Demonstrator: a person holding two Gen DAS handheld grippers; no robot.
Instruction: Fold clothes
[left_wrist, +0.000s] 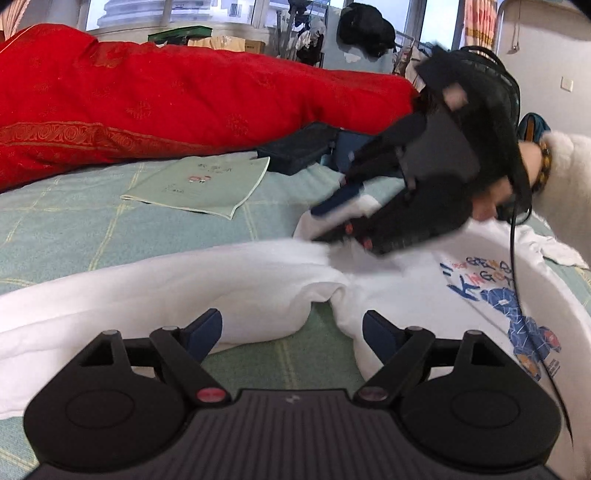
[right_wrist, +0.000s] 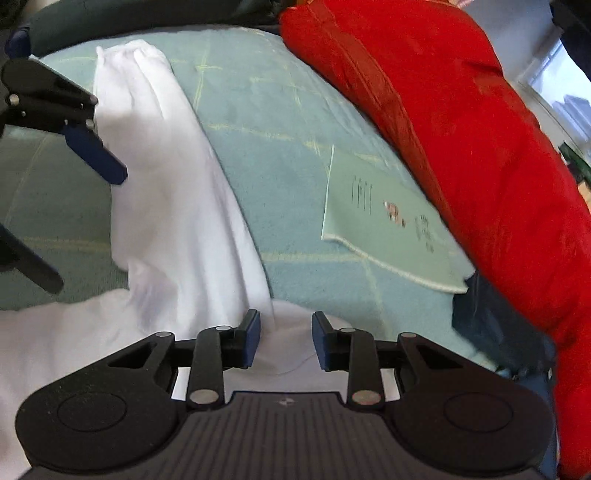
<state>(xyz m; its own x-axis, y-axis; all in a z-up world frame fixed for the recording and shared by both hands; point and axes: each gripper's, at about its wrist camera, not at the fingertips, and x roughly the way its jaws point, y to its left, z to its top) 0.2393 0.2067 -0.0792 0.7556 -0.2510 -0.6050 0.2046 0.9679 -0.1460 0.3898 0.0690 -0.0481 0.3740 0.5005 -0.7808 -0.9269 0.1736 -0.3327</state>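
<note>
The white shirt (left_wrist: 258, 273) lies spread on the green checked bed cover (left_wrist: 92, 221), its blue print (left_wrist: 517, 306) partly cut off at the picture's edge. The left gripper (left_wrist: 291, 332) hangs with jaws wide apart and empty over the armpit fold. The right gripper (right_wrist: 284, 339) is half closed around a bunched piece of the shirt near the shoulder, but whether the pads really press it is hard to see, and in the left view it is blurred.
</note>
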